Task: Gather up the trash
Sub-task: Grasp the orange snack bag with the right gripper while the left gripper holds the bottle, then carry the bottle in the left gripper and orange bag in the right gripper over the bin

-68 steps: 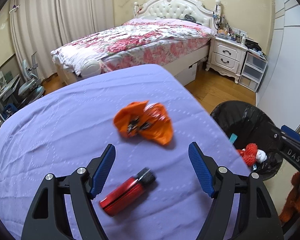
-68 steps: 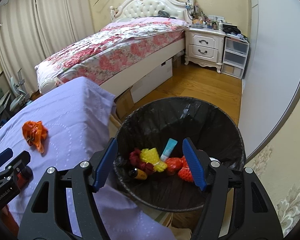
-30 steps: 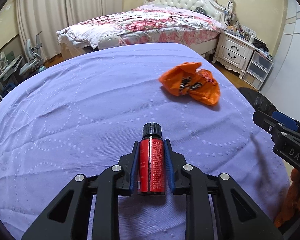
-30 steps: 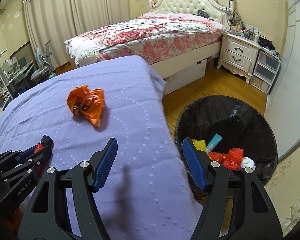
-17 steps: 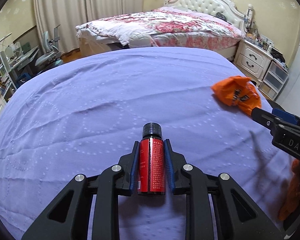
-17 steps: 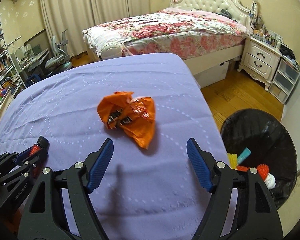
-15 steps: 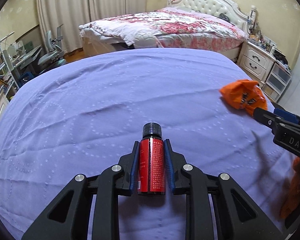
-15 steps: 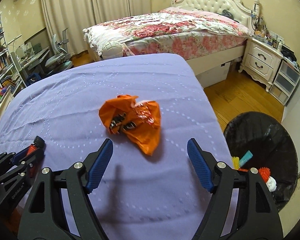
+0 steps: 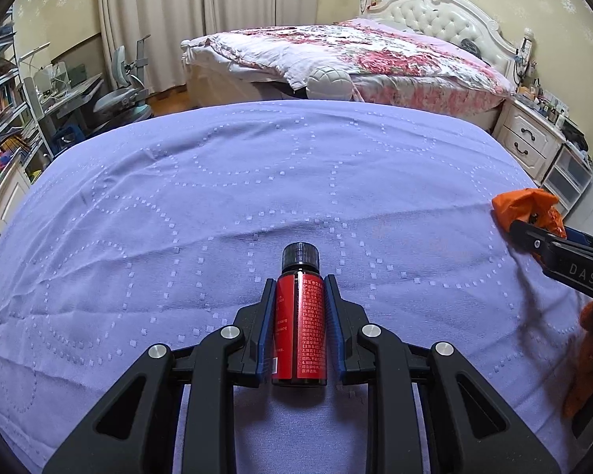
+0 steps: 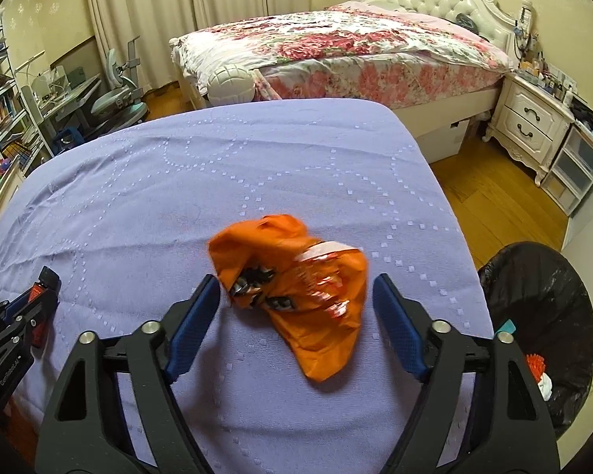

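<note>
Bin (image 10: 533, 296) shifted right, lilac bedspread (image 10: 178, 197) filling view

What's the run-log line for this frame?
left gripper: shut on red bottle | right gripper: open, closing around orange wrapper | bin: right of table

Both wrist cameras look forward and downward along their fingers, close over the purple-covered surface (image 9: 257, 181), facing the floral bed (image 9: 348, 55) beyond it. The right view sits nearer the surface's bin-side edge, taking in the black trash bin (image 10: 541, 296). Both share the surface, the bed and the orange wrapper (image 10: 296, 284).
</note>
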### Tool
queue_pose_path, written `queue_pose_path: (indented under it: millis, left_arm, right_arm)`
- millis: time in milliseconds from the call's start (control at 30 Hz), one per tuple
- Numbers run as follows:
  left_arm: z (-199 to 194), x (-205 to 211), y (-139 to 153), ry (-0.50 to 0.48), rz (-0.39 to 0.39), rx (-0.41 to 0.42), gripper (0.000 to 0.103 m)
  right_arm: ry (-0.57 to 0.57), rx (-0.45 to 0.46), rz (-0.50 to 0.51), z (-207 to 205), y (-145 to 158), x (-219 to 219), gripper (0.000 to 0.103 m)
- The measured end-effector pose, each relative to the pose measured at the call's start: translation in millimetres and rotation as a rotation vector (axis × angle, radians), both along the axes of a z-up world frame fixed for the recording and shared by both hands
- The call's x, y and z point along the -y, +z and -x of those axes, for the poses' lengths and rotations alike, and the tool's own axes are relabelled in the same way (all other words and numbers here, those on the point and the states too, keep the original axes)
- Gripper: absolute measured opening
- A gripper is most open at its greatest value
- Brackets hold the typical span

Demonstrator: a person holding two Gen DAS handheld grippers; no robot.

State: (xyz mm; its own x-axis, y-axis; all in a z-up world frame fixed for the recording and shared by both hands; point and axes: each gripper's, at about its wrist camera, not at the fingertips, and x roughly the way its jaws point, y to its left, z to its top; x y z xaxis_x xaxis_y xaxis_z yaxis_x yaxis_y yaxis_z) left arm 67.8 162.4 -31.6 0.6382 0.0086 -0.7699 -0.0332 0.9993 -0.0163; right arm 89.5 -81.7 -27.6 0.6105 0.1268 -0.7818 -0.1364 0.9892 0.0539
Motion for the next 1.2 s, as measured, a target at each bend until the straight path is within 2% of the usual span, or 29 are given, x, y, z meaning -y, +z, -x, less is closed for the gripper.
queue_pose_path:
  millis: [33, 100, 467, 767, 1200]
  left_arm:
    - [0, 0, 0, -0.001, 0.001, 0.001, 0.025]
    - [1, 0, 0, -0.001, 0.003, 0.002, 0.025]
    - [9, 7, 5, -0.017, 0.015, 0.012, 0.025]
    - [25, 43, 10, -0.092, 0.031, 0.026, 0.025]
    - [45, 108, 13, -0.206, 0.045, 0.038, 0.025]
  right_arm:
    - [0.006, -0.006, 0.001, 0, -1, -2, 0.060]
    - [0.012, -0.003, 0.015, 2, -1, -3, 0.058]
    - [0.024, 0.012, -0.022, 29, 4, 0, 0.057]
    - [-0.009, 0.031, -0.049, 60, 9, 21, 0.057]
    - [-0.113, 0.054, -0.063, 101, 8, 78, 0.057]
